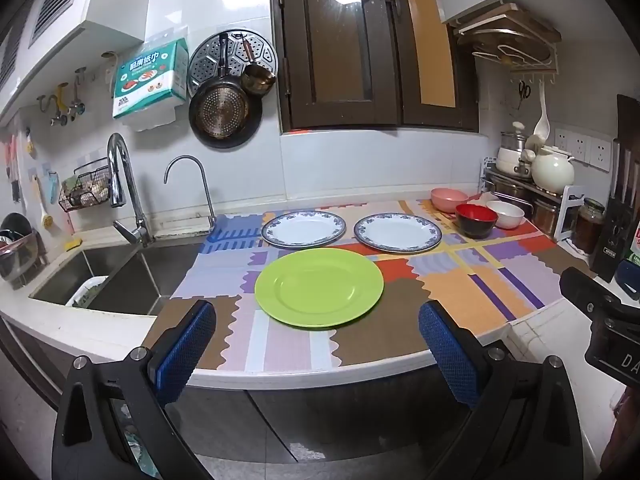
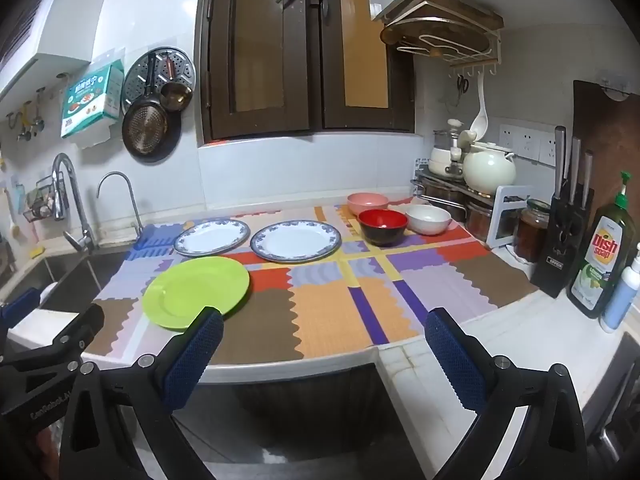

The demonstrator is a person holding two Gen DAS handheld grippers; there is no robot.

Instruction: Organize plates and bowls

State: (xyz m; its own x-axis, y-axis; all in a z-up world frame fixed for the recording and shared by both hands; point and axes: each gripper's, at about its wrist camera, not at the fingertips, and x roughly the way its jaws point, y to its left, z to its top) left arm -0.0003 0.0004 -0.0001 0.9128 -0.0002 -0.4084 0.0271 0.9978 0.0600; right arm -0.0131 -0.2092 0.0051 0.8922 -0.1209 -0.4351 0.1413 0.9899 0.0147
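Observation:
A green plate point(image 1: 319, 286) point(image 2: 197, 292) lies near the front of a patchwork mat point(image 1: 460, 292) point(image 2: 340, 312). Two white plates with blue rims lie behind it, one on the left point(image 1: 303, 229) point(image 2: 212, 237) and one on the right point(image 1: 397, 233) point(image 2: 295, 245). A pink bowl point(image 1: 449, 199) point(image 2: 367, 203), a red and black bowl point(image 1: 476, 220) point(image 2: 383, 226) and a white bowl point(image 1: 505, 213) point(image 2: 428, 219) sit at the back right. My left gripper point(image 1: 318, 316) is open and empty before the counter edge, facing the green plate. My right gripper point(image 2: 325, 326) is open and empty, to the right of that plate.
A sink point(image 1: 120, 280) with two taps point(image 1: 124, 188) lies left of the mat. At the right stand a pot rack point(image 2: 472, 184), jars point(image 2: 532, 232), a knife block point(image 2: 566, 236) and a dish soap bottle point(image 2: 602, 256). Pans point(image 1: 224, 112) hang on the wall.

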